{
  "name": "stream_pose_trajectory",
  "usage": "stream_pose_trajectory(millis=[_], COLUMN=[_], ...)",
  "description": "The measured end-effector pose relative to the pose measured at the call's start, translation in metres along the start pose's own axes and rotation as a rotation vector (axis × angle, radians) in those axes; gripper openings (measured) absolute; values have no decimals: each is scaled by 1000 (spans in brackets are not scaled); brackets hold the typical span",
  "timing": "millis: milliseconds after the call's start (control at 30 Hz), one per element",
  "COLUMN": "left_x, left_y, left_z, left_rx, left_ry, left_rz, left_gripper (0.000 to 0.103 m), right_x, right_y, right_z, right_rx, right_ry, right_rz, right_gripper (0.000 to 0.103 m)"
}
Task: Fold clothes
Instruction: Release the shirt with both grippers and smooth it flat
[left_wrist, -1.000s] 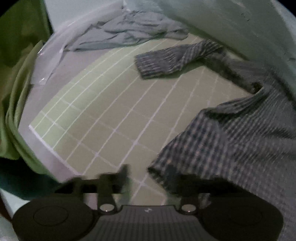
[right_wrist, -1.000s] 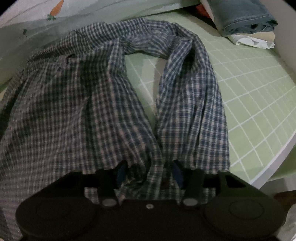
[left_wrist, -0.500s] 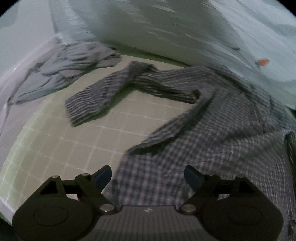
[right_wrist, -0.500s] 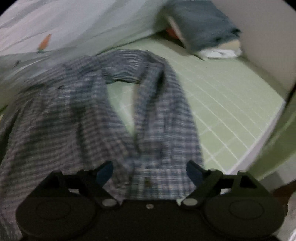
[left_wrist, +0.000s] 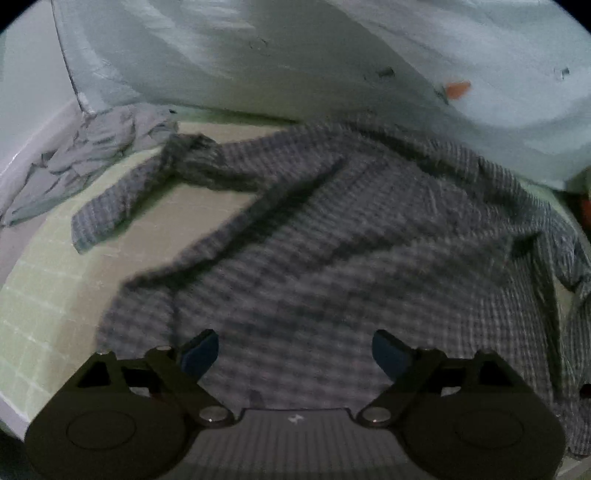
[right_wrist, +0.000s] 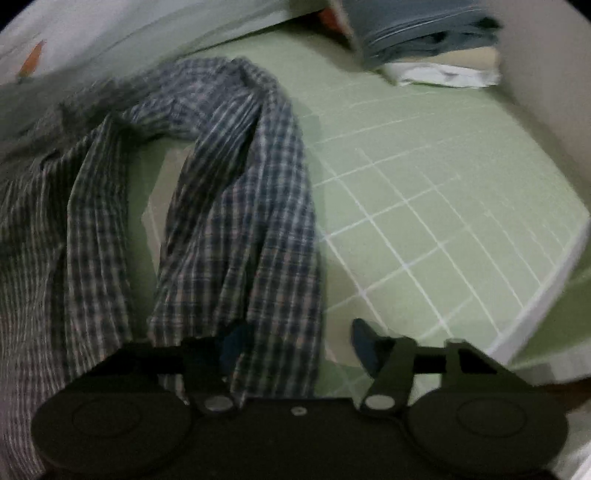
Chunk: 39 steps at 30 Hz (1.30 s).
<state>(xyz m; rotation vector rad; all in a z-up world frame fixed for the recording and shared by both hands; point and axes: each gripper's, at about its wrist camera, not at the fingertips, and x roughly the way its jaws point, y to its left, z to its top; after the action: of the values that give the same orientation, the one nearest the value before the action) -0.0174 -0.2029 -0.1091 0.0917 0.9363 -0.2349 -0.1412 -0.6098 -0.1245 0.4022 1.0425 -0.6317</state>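
The plaid shirt (left_wrist: 351, 236) lies spread but rumpled across the green gridded mat (right_wrist: 424, 192), one sleeve (left_wrist: 122, 199) stretched toward the grey garment (left_wrist: 88, 158) in the far corner. A second ago the left gripper (left_wrist: 295, 354) sat over bare mat at the hem's corner; it has since swung over the shirt body, its fingers (left_wrist: 199, 350) opening wide with cloth beneath them but nothing pinched. The right gripper (right_wrist: 299, 343) has shifted onto the other sleeve (right_wrist: 240, 221), and its fingers are closing with the sleeve end between them, not visibly clamped yet. Judging by this, spreading is finished and a sleeve fold is starting.
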Motion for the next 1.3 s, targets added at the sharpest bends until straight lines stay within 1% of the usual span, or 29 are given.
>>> stream_pose_trajectory(millis=[33, 67, 100, 133, 167, 233, 367, 500, 567, 600, 633, 700, 733, 767, 800, 900, 967, 1133, 1233, 1300], left_x=[0, 0, 0, -1, -1, -2, -9, -20, -26, -27, -27, -30, -32, -34, -36, -40, -42, -41, -39, -36], left_y=[-9, -19, -28, -38, -47, -64, -89, -97, -97, -95, -92, -87, -85, -82, -79, -67, -58, -32, -10, 7], left_z=[-3, -5, -8, -10, -12, -17, -25, -35, -38, -40, -41, -41, -41, -42, -42, -42, -42, -39, -35, -31], left_rx=[-11, -21, -32, -44, -52, -66, -68, -43, -41, -55, -70, -86, -89, -93, -97, -122, -143, -154, -150, -155], left_ry=[7, 14, 20, 22, 25, 28, 24, 22, 23, 29, 36, 47, 48, 48, 47, 53, 59, 67, 71, 73], left_rz=[1, 2, 3, 2, 1, 3, 18, 62, 86, 94, 102, 118, 128, 138, 146, 172, 183, 223, 239, 246], left_gripper=[90, 90, 90, 90, 90, 90, 90, 90, 90, 90, 90, 90, 90, 91, 91, 91, 91, 91, 91, 91], right_x=[1, 2, 3, 4, 6, 7, 21, 38, 49, 55, 59, 66, 64, 62, 59, 48, 40, 18, 2, -6], right_y=[-3, -6, -9, -13, -19, -34, -86, -136, -165, -182, -194, -218, -218, -217, -216, -187, -162, -80, -34, -6], right_z=[4, 7, 12, 15, 19, 25, 57, 101, 128, 143, 153, 174, 175, 176, 177, 163, 150, 107, 84, 71], right_rx=[-28, -55, -90, -118, -143, -157, -110, -166, -140, -100, -43, 73, 92, 107, 123, 116, 108, 32, -22, -76], right_ry=[-2, -4, -3, 1, 1, -2, -17, -93, -120, -128, -129, -130, -141, -154, -166, -172, -163, -89, -56, -44], right_rz=[26, 51, 77, 87, 99, 94, 48, -109, -182, -210, -216, -224, -230, -236, -243, -156, -82, 135, 249, 300], right_gripper=[50, 33, 12, 4, 2, 1, 1, 1, 2, 3, 4, 10, 14, 27, 43, 61, 68, 73, 76, 78])
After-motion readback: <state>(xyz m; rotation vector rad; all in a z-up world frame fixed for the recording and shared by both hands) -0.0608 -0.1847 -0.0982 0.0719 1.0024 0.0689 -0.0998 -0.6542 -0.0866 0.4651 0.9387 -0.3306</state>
